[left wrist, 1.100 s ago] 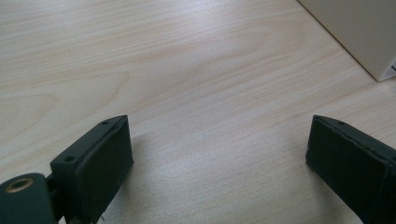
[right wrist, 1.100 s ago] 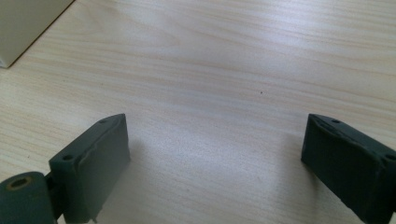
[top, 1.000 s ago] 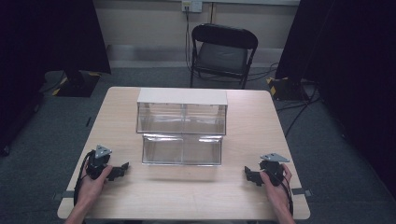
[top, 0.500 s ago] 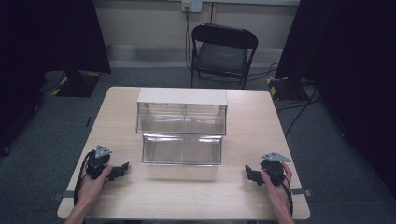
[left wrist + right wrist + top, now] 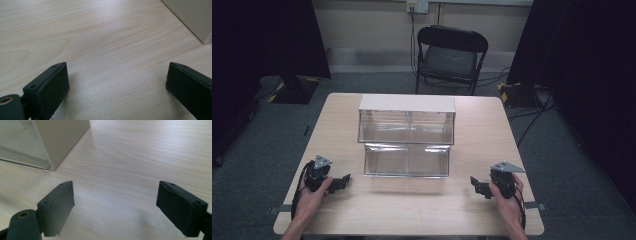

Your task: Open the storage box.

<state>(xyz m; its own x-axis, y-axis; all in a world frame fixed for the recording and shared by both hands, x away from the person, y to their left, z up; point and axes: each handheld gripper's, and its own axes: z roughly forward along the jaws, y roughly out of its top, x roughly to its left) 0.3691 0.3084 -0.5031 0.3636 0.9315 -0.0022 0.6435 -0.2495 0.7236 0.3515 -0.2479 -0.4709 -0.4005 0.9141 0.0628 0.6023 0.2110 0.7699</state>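
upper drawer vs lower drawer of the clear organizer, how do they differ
The upper drawer sits pushed in under the white top; the lower drawer is pulled out toward the person. The upper drawer lies farther from both tools; the lower drawer lies between the left tool and the right tool, touching neither. Both drawers are clear plastic and look empty.

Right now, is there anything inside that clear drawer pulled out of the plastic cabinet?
The pulled-out drawer looks empty; the table shows through it. The cabinet's upper compartments also look empty, though glare hides some corners.
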